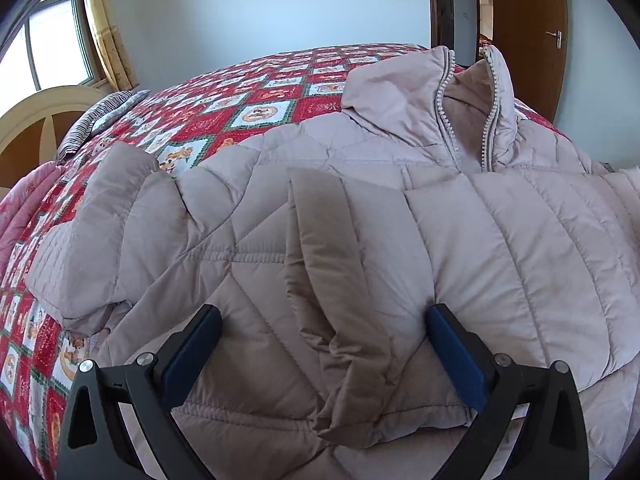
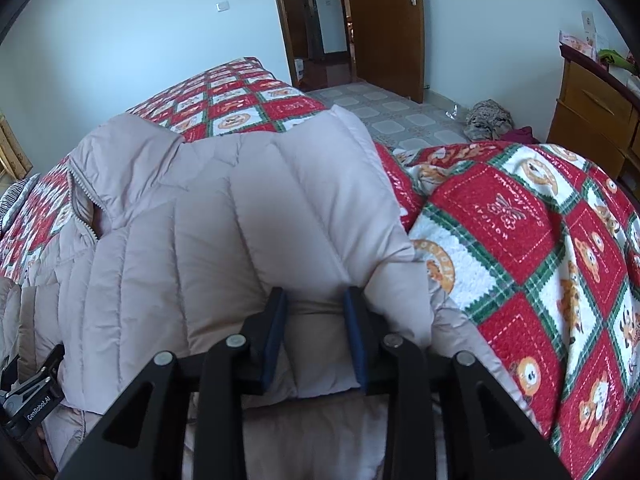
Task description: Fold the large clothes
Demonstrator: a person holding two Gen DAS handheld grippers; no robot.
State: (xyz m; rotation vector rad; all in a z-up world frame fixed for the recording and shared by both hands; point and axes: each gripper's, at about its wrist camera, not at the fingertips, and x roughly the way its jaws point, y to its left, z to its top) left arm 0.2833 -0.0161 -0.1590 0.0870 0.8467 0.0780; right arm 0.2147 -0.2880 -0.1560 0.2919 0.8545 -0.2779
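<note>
Because the jacket is puffy quilted down, I judge it light, soft and springy, with a slick shell that will slide under the pads and puff back after a crease. It lies front up on the quilt over the bed, collar away from me, zipper partly open at the neck, one sleeve folded across the chest. I'd take it at a stitched seam or at the hem, where the padding is thinner, not on a fat baffle.

My left gripper stands wide, its pads astride the folded sleeve and not pressing it. My right gripper is narrow, with a fold of jacket at the side edge between its pads; whether they pinch it I cannot tell.

Beyond the bed are a door and a dresser.
</note>
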